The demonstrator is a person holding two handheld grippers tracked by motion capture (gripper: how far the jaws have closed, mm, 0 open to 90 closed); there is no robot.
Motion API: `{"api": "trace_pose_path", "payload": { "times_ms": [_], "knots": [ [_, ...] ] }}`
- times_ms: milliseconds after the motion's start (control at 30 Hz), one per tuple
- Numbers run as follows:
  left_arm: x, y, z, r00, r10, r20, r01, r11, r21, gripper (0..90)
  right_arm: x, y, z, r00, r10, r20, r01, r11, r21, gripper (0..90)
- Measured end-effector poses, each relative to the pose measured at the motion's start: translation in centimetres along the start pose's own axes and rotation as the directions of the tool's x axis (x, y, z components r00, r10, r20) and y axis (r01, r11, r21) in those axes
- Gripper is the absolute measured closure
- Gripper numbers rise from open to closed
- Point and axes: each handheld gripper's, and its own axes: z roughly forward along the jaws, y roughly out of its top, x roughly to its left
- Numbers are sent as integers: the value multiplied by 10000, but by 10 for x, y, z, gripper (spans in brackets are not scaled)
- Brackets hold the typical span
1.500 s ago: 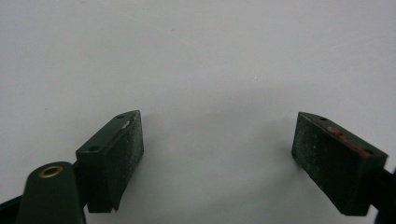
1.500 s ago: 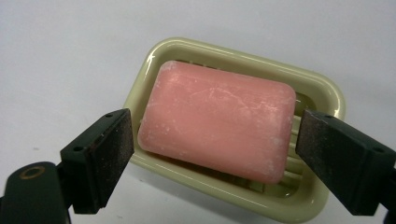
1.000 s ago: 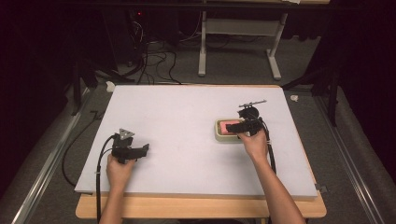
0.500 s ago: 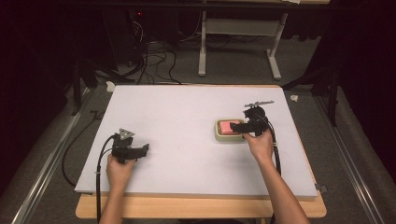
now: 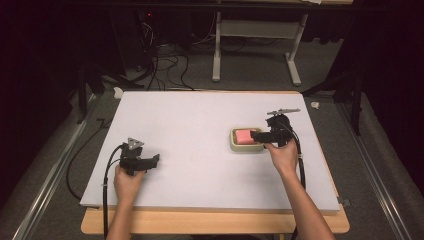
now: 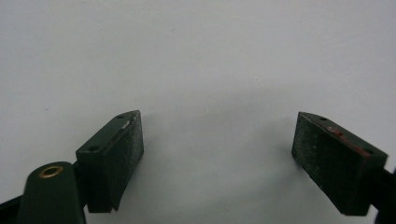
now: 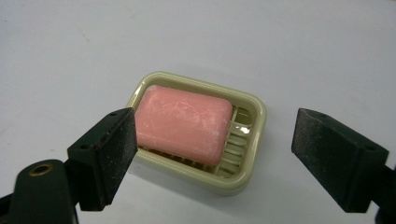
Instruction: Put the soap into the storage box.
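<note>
A pink bar of soap (image 7: 182, 122) (image 5: 243, 136) lies in a pale green ribbed soap dish (image 7: 250, 154) (image 5: 234, 144) on the white table, right of centre. My right gripper (image 7: 215, 158) (image 5: 255, 135) is open just above the dish's near side, its jaws spread wider than the dish, nothing held between them. The soap rests toward the left end of the dish in the right gripper view. My left gripper (image 6: 218, 154) (image 5: 154, 160) is open over bare white table at the front left, holding nothing.
The white tabletop (image 5: 200, 120) rests on a wooden board (image 5: 210, 222). Behind the far edge are cables (image 5: 165, 65) and a white stand's legs (image 5: 255, 55) on the floor. A small white object (image 5: 118, 92) lies off the table's far left corner.
The right hand and gripper drew back to the right, away from the dish, leaving the soap lying in it. The left gripper stayed put.
</note>
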Motion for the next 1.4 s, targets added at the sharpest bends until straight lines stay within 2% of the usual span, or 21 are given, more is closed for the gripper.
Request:
{"api": "trace_pose_path", "payload": {
  "times_ms": [700, 1400],
  "knots": [
    [0, 0, 0, 10000, 4, -4, -4, 10000, 1, 172, -18, -13, -24, 9996, 283, 40, -280, 9973, -685, 161],
    [0, 0, 0, 10000, 9, -5, -9, 10000, 5, 173, -38, -30, -48, 9979, 643, 91, -626, 9894, -1309, 166]
  ]
}}
